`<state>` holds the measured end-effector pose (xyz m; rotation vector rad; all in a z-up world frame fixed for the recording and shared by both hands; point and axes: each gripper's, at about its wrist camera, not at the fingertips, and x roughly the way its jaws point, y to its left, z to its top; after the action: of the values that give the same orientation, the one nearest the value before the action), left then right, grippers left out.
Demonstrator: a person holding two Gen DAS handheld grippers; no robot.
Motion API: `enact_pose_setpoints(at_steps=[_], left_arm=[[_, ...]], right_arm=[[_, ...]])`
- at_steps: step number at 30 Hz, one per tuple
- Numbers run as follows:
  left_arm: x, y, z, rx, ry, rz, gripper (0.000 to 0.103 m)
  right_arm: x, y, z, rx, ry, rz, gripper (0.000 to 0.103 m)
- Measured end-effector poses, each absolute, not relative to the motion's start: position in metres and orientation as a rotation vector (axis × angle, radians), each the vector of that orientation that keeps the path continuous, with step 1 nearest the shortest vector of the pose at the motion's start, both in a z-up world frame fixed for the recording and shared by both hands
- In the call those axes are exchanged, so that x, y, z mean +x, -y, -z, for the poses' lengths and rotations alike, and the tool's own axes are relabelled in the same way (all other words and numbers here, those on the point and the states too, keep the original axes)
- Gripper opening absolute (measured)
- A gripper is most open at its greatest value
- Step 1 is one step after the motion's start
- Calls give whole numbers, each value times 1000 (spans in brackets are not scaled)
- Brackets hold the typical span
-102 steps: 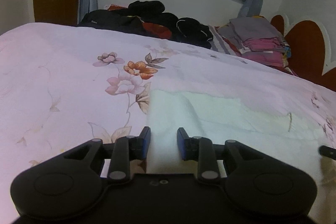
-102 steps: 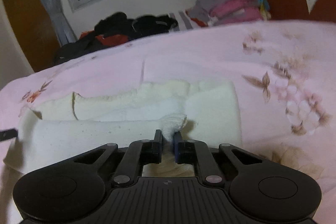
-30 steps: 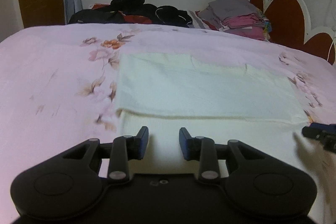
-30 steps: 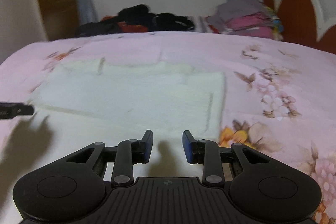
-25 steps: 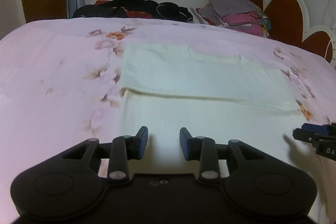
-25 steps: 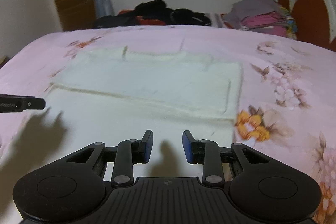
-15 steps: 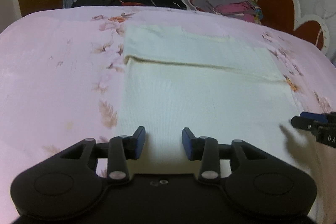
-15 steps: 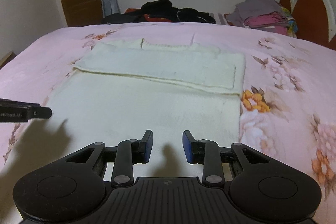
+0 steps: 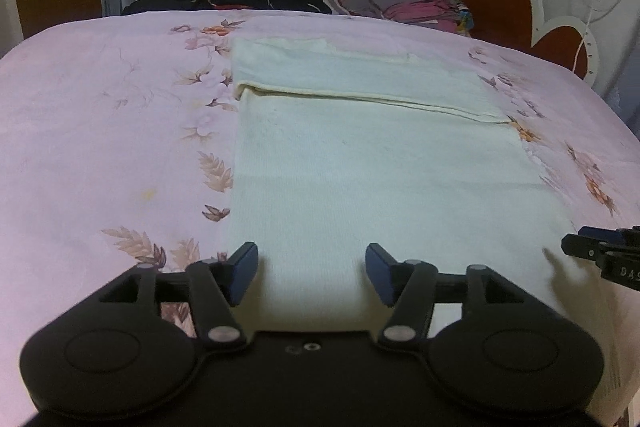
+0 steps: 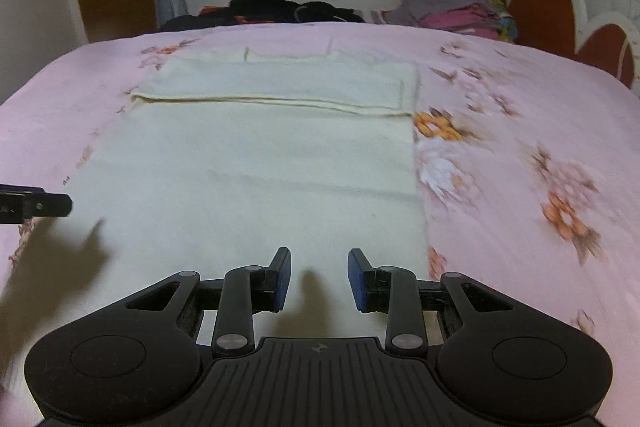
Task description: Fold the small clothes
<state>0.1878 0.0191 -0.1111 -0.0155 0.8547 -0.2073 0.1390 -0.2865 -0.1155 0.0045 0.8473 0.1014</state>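
Your left gripper [image 9: 311, 274] has just been opening, empty, low in frame over the cream garment [image 9: 372, 163]; right gripper [image 10: 319, 277] parted, grasping nothing

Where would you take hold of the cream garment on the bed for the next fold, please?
Probably the near hem of the cream garment, one corner per hand-held gripper, coming from the near side. It lies flat with the far part already folded over, and the left and right hand-held grippers hover open above that near edge.

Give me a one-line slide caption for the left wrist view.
Left tongs, open and empty, above the near edge of a cream garment on a floral bedsheet, far end folded over.
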Motion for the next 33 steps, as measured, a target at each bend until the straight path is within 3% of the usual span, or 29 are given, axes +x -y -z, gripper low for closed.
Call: enact_pose_setpoints(at_steps=[1, 4, 30, 31, 33], left_arm=[[184, -20, 111, -14, -855, 210, 61], [176, -24, 110, -17, -864, 216, 61], [74, -69, 139, -142, -995, 146, 52], [74, -68, 140, -146, -1000, 156, 49], [75, -66, 140, -153, -1008, 181, 37]], right_arm=[[135, 288, 115, 5, -847, -92, 33], [121, 290, 112, -1, -826, -64, 73], [29, 331, 140, 119, -991, -22, 72], [28, 331, 141, 124, -994, -24, 71], [25, 331, 141, 146, -997, -35, 60]])
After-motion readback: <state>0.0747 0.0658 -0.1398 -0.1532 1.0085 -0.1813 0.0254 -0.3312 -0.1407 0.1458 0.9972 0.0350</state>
